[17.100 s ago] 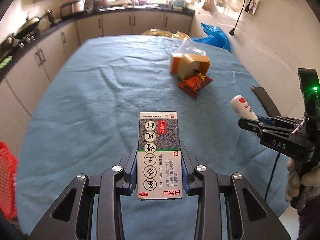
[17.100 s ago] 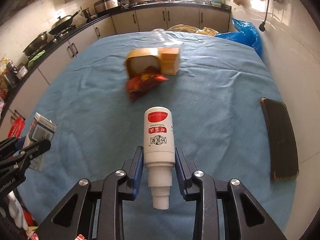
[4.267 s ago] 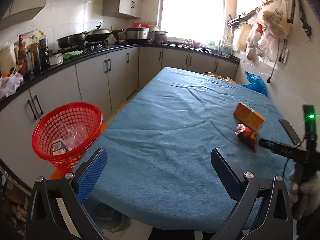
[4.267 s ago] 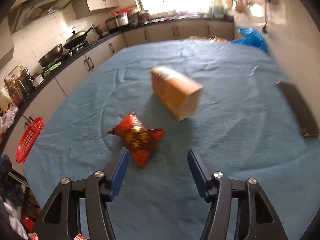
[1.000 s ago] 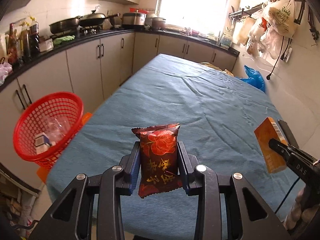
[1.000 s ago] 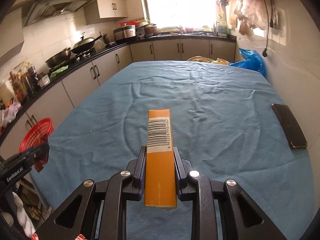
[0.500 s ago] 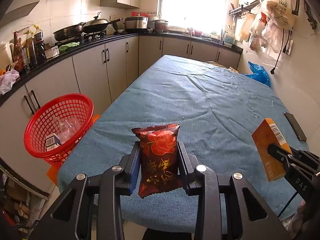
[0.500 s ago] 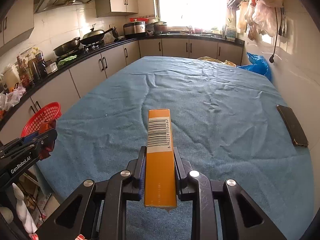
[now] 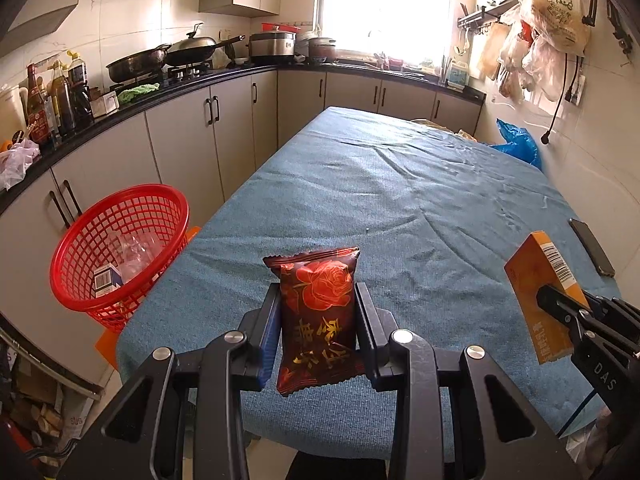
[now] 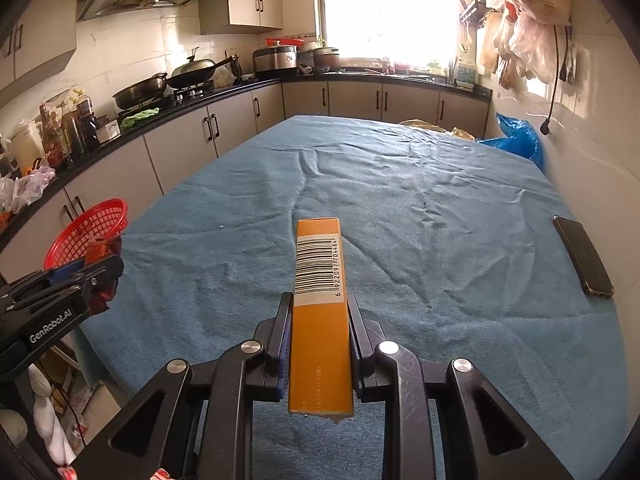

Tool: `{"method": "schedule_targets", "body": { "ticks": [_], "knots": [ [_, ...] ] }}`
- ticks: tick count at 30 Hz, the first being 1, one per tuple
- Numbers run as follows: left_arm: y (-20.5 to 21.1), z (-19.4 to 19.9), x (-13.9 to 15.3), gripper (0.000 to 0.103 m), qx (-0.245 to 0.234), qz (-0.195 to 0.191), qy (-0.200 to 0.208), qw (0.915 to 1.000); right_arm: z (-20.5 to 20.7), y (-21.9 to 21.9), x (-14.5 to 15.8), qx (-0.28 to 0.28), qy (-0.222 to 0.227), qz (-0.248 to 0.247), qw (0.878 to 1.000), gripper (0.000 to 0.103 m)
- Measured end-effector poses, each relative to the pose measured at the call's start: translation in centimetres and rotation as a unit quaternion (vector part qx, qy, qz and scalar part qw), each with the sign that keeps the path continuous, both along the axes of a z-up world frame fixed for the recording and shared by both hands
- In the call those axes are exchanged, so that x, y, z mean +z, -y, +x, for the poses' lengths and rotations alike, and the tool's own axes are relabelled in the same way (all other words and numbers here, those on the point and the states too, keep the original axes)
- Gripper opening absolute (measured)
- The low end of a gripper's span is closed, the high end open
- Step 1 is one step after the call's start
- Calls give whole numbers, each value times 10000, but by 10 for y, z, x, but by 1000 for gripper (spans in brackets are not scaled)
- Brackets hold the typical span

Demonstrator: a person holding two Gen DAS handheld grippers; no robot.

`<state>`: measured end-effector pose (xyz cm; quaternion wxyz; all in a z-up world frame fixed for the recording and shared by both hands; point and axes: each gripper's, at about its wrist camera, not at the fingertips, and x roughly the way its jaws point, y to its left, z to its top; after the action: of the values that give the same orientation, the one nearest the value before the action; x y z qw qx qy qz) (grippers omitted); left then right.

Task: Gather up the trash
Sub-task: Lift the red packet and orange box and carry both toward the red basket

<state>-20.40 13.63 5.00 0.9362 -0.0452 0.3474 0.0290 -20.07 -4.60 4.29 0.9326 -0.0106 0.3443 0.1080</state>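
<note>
Left gripper (image 9: 317,320): clamped on a dark red snack packet (image 9: 316,316), held upright above the near table edge.
Right gripper (image 10: 318,344): closed on an orange carton (image 10: 320,320), barcode face up.
Red basket (image 9: 120,248): seen at 9 o'clock beside the blue-clothed table (image 9: 400,200); a small box and what may be clear plastic lie inside.
Phone (image 10: 582,256): lying at 3 o'clock.

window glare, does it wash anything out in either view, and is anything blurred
Left wrist view: the window is blown out white, the snack packet stays sharp. Right wrist view: the same glare; the hanging bags look smeared, the orange box crisp.
</note>
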Motion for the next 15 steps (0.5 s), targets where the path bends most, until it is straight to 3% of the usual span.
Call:
{"method": "schedule_targets", "body": {
  "ticks": [11,15],
  "knots": [
    [-1,-3,-4,33,-28,-28,-33,10000,0,-2,-4,13,-43,-110,9999,25],
    [-5,4,-10,33,-138,-270,-175,9994,9,4,-12,-88,-261,-66,9996,25]
  ]
}}
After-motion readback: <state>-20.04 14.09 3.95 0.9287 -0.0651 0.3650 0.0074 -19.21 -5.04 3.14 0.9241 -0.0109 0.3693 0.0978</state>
